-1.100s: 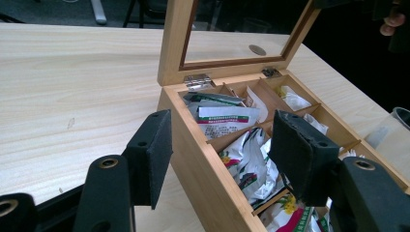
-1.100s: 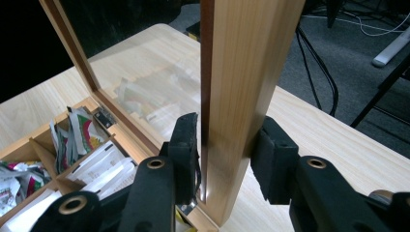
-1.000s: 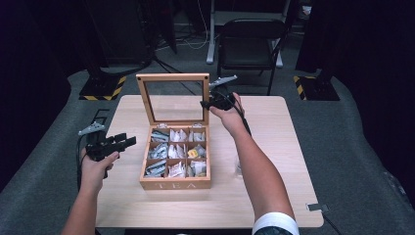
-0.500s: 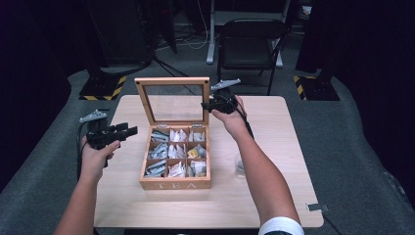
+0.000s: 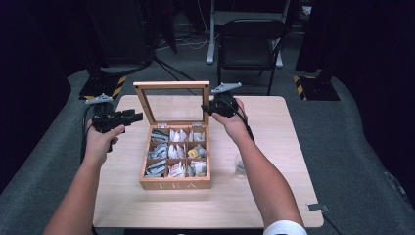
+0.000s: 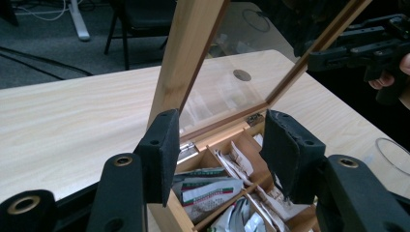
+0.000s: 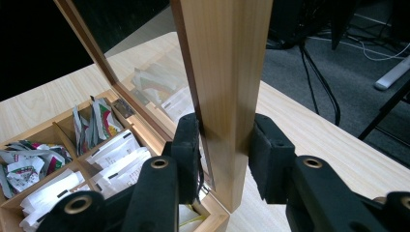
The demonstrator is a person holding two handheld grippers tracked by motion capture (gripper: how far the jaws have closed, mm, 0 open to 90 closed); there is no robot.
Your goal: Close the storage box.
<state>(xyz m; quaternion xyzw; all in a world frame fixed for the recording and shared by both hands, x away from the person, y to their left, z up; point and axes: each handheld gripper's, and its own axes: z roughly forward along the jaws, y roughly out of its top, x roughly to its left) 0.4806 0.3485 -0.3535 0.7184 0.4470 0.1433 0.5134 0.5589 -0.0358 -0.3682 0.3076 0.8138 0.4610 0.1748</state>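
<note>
A wooden tea box stands mid-table with its glass lid raised nearly upright. Tea bags fill its compartments. My right gripper is shut on the lid's right frame post, one pad on each side of the wood. My left gripper hovers at the lid's left edge. Its jaws have just been closing but still stand apart, and neither pad presses on anything. The lid's left post rises just behind the left pad. The right gripper shows beyond the glass.
A clear glass stands on the table just right of the box, by my right forearm. The light wooden table has bare room on both sides of the box. A folding chair and cables lie behind the table.
My left gripper has risen and moved right, up to the lid's left edge, with its jaws narrower. The right gripper keeps its hold; the lid's top edge sits slightly lower in the picture.
</note>
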